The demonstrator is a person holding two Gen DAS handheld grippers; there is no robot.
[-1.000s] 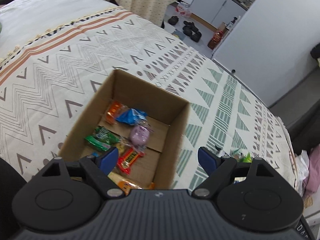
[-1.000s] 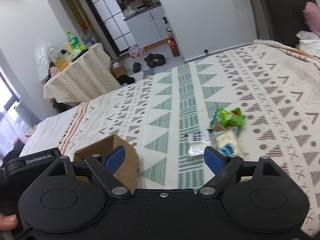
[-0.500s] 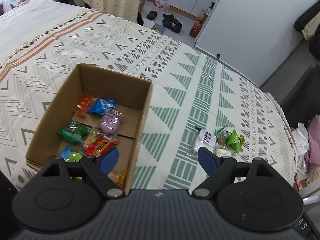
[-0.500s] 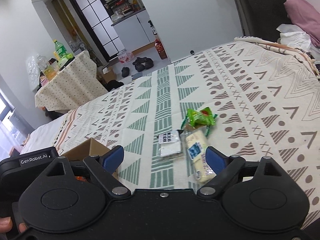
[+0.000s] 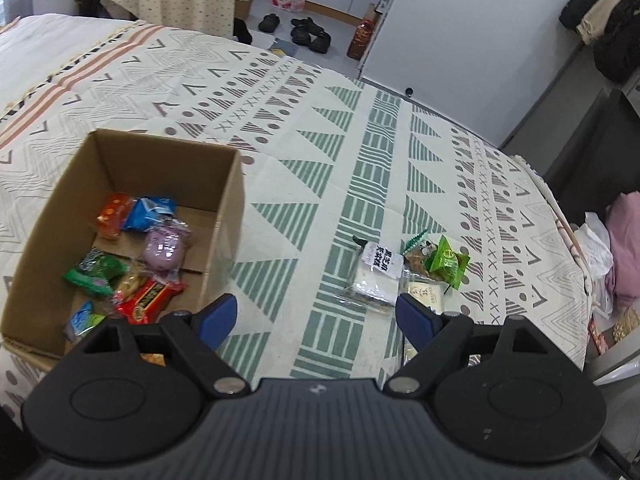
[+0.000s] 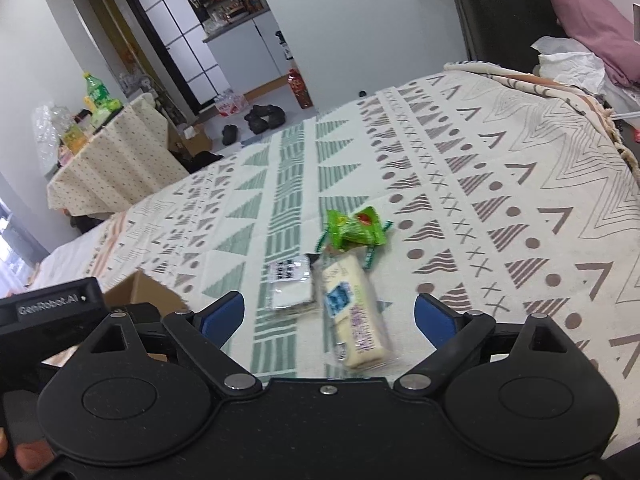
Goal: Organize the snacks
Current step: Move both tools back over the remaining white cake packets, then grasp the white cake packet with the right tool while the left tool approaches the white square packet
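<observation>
Nearer now, loose snack packets [image 6: 352, 276] beyond both empty, wide-open tools [image 6: 328, 312], box [image 5: 132, 168] alongside.

A patterned bedspread [image 5: 360, 168] with green and brown triangles is covering the bed. Beyond it, dark shoes [image 6: 264, 117] are lying on the grey floor near a white wall [image 5: 480, 40]. A table under a dotted cloth [image 6: 116, 156] is carrying bottles. Daylight is coming through a dark-framed glass door [image 6: 180, 40]; white cabinets are standing beside it.
</observation>
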